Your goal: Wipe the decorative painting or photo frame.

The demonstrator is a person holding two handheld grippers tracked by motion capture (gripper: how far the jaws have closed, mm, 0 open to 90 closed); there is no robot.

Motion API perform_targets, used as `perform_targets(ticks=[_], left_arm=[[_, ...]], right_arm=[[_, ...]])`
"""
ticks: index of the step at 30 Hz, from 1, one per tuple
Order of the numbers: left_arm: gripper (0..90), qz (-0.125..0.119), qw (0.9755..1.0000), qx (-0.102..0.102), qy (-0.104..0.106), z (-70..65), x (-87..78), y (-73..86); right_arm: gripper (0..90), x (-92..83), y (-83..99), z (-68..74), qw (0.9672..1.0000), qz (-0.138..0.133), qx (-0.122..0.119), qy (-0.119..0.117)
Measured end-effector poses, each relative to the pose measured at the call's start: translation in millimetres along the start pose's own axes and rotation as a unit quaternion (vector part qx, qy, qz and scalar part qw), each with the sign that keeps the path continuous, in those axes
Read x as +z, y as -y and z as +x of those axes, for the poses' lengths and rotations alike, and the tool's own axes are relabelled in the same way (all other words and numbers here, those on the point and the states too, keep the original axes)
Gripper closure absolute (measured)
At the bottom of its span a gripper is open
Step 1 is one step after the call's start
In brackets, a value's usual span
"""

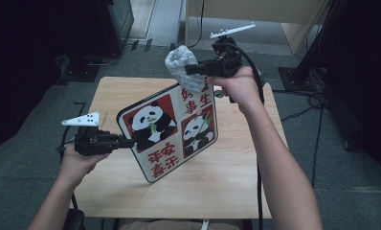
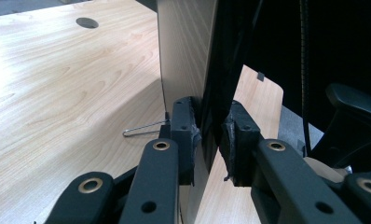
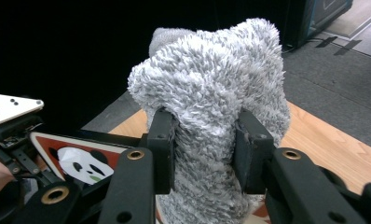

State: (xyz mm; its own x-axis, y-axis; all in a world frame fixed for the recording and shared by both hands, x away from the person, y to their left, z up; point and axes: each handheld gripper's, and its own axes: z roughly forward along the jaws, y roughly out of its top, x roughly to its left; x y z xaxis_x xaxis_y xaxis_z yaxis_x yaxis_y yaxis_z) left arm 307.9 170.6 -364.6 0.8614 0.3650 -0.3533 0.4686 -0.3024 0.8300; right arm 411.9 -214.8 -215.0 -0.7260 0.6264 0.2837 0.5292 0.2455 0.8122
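A square board [image 1: 172, 128] printed with two pandas and red characters is held tilted above the wooden table [image 1: 236, 182]. My left gripper [image 1: 126, 142] is shut on the board's left edge; in the left gripper view the board's edge [image 2: 210, 93] stands upright between the pads. My right gripper [image 1: 191, 69] is shut on a fluffy grey cloth [image 1: 183, 67], which hangs against the board's upper right corner. In the right gripper view the grey cloth [image 3: 211, 116] bulges up between the jaws, with the panda board [image 3: 81, 161] and the left gripper [image 3: 32, 175] at lower left.
A bent wire [image 2: 144, 129] lies on the table [image 2: 58, 93] near the board's foot, and a round hole [image 2: 87, 22] sits farther back. Dark equipment and cables [image 1: 318, 103] ring the table on the grey floor. A black chair [image 2: 356, 121] stands near the table's edge.
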Motion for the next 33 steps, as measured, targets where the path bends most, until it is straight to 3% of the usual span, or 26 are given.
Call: perform_targets(ticks=[33], left_arm=[[77.2,-0.001,1.0,0.0,0.0,3.6,-2.1,0.5]], right_arm=[[64.8,-27.7,5.4,-39.5,0.9984,-0.01,0.024,0.05]])
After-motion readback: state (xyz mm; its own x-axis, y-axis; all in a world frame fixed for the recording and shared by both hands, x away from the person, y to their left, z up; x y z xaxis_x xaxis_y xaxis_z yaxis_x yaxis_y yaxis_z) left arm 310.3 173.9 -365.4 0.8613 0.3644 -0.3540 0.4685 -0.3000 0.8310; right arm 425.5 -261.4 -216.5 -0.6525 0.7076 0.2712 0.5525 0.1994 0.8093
